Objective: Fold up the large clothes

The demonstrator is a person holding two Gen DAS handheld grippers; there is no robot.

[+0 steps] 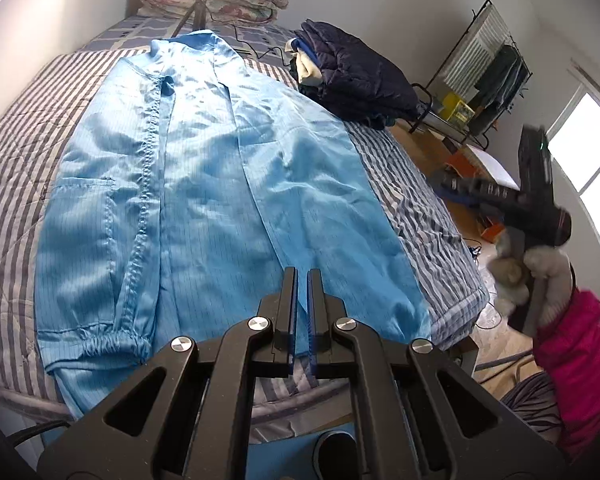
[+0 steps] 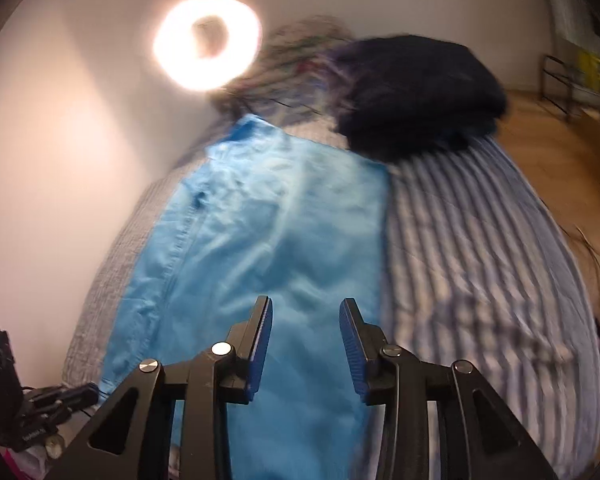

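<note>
Blue coat (image 1: 220,184) lies lengthwise straight ahead on the bed (image 1: 12,160), left tool (image 1: 302,280) closed empty nearest its hem, right tool (image 2: 305,320) apart.

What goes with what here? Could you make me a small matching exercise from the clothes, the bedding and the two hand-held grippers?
Things:
1. blue coat
2. dark jacket pile
3. left hand-held gripper
4. right hand-held gripper

Descriptions:
A. jaws apart, nothing between them
B. spread flat along the striped bed
C. jaws shut, holding nothing
D. stacked near the bed's right edge, beyond the coat

Pairs: 1-B, 2-D, 3-C, 4-A
</note>
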